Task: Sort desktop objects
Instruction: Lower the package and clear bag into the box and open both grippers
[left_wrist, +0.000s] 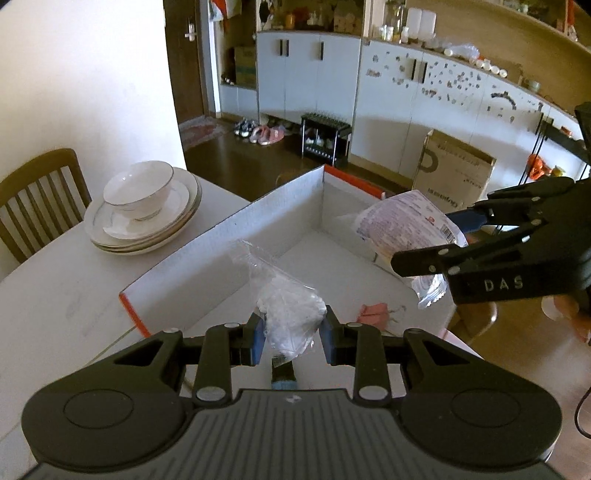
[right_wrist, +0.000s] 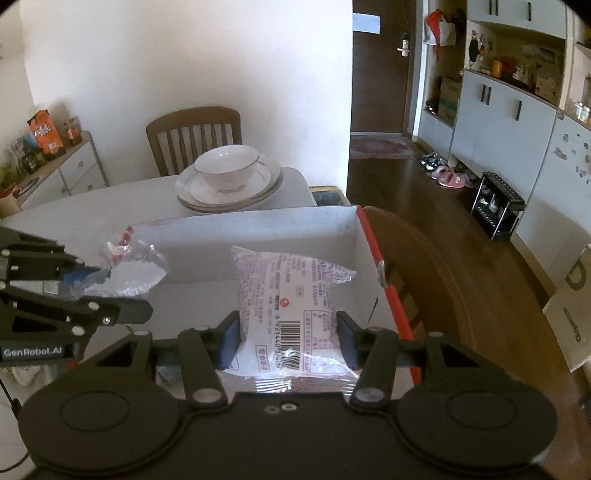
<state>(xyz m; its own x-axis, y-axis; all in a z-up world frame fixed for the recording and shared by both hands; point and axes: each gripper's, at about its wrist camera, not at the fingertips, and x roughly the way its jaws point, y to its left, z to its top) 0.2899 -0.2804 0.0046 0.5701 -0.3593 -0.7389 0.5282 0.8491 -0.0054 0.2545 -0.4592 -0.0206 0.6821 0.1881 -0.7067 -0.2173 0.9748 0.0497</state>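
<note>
Two packets hang over the open cardboard box (right_wrist: 295, 229): your left gripper (left_wrist: 291, 334) clamps a clear crumpled bag (left_wrist: 291, 314), your right gripper (right_wrist: 288, 339) a printed snack pouch (right_wrist: 291, 295). Lower each below the rim before parting the jaws.

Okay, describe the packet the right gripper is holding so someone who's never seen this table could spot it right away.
Start at the white cardboard box with the orange-red edge on the table. Above its open inside, the right gripper has its jaws closed on a puffy sealed packet. Unlike the small clear bag of white bits in the left gripper, it carries pink-purple print and a barcode.
</note>
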